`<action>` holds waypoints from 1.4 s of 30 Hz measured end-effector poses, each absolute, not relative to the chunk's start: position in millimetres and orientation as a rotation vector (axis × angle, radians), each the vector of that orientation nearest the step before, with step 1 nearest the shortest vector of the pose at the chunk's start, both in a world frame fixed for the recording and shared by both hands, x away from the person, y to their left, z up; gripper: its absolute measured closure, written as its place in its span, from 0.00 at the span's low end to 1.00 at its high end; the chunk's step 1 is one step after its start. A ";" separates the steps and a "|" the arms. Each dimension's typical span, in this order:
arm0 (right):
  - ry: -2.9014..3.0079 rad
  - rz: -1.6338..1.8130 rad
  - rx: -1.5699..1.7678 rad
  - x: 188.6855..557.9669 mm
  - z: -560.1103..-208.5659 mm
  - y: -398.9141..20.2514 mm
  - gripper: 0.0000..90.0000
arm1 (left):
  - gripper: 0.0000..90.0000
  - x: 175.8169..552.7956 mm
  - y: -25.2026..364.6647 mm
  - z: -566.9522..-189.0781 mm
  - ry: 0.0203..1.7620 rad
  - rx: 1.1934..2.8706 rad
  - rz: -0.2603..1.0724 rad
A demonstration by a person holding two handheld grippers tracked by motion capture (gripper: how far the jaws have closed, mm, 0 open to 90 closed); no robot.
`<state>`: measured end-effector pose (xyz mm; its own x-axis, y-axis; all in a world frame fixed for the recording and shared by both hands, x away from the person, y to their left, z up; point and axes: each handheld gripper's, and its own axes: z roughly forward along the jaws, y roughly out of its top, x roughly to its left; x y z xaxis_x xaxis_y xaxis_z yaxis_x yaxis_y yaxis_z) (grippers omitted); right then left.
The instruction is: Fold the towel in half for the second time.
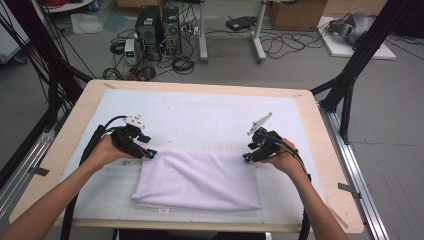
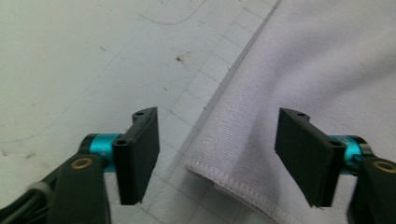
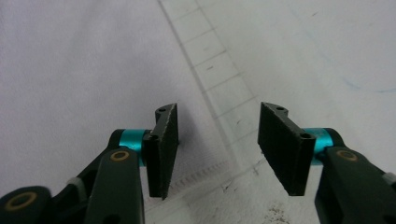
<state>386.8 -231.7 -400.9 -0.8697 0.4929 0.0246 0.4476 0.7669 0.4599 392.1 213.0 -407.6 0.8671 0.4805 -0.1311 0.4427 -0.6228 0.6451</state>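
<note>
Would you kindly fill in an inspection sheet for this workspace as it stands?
Surface: wooden table under a white gridded mat.
Job's things: folded white towel, flat on the mat.
Clutter: nothing seen on the mat.
Grippers: left gripper at the towel's far left corner, right gripper at its far right corner; jaws open, not pressing cloth.
Cables: black, trailing along both forearms.
Surroundings: computer towers, floor wiring, cardboard box.
</note>
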 end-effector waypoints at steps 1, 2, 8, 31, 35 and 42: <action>2.869 0.699 0.761 387.7 -402.9 -231.8 0.59 | 0.41 392.1 211.5 -408.5 0.658 2.335 0.051; 2.890 0.681 0.784 388.8 -405.2 -232.1 0.61 | 0.44 392.2 210.2 -409.3 0.656 2.344 0.041; 2.954 0.648 0.766 390.4 -410.7 -227.3 0.86 | 0.69 390.3 201.7 -415.8 0.617 2.398 -0.005; 2.596 0.788 0.778 396.5 -376.1 -234.1 0.96 | 0.93 412.7 203.8 -381.0 0.653 2.349 0.268; 2.510 0.802 0.814 407.8 -369.5 -235.0 0.96 | 0.93 430.7 199.5 -373.3 0.660 2.347 0.314; 2.451 0.799 0.838 430.2 -367.7 -233.4 0.89 | 0.86 454.8 195.7 -374.4 0.656 2.348 0.330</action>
<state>430.2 -233.4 -367.7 -0.7261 0.6568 -0.2037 0.4104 0.6516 0.6380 454.8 195.7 -374.4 0.8417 0.5367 0.0596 0.3675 -0.6502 0.6650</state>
